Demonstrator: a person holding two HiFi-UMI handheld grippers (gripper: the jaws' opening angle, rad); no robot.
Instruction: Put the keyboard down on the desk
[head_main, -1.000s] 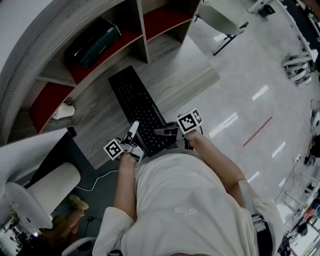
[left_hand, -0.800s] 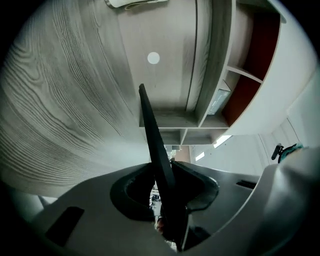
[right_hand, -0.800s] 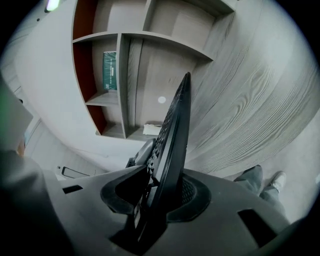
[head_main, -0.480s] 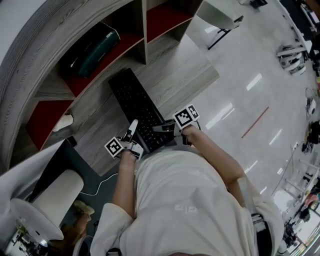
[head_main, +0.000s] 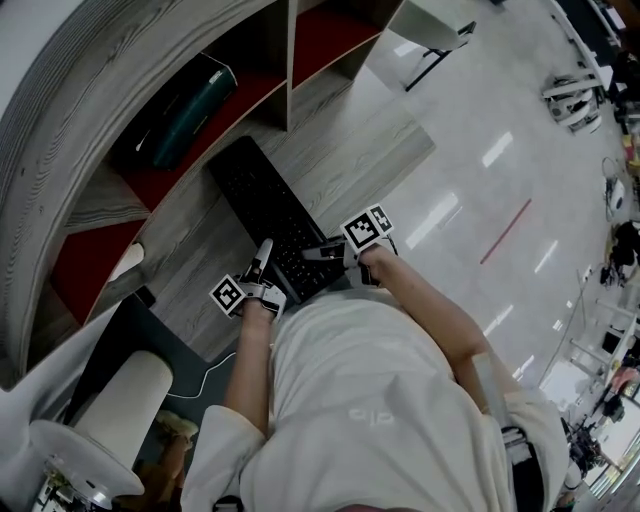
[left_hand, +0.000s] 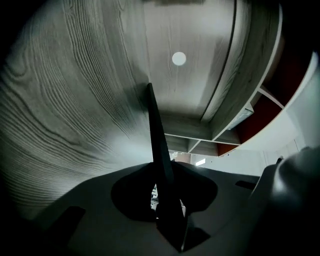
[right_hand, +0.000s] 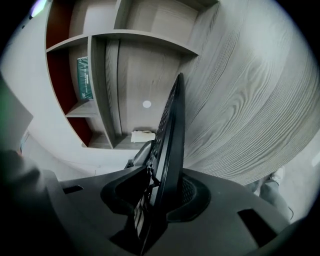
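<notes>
Head view. Reaching forward and down with both bare forearms, elbows bent, wrists close together at the near end of the keyboard (head_main: 262, 200). Left gripper (head_main: 264, 256) set at the near left corner, pointing up along the keys; right gripper (head_main: 318, 252) set at the near right corner, turned in sideways toward the left one. Keyboard lying lengthwise over the grey wood desk (head_main: 350, 150), far end toward the shelf unit (head_main: 288, 70), near end at the desk's front edge; resting or just raised, cannot tell. In one red-backed cubby, a dark teal case (head_main: 178, 100); in a lower cubby at the left, a small white object (head_main: 124, 262).

Left gripper view. Closing the jaws of the left gripper (left_hand: 167, 200) around the keyboard (left_hand: 155, 130), seen edge-on as a thin dark blade; slivers of light on either side of it, so not yet pinched. Desk (left_hand: 75, 100) filling the left side, with a small white dot (left_hand: 179, 58) on it; red cubbies at the far right, contents not visible.

Right gripper view. Clamping the right gripper (right_hand: 160, 200) firmly on the keyboard (right_hand: 170, 130), keys facing left, jaws partly parted by its thickness. Teal case (right_hand: 85, 79) upright in a red cubby; white object (right_hand: 142, 136) in the cubby below.
</notes>
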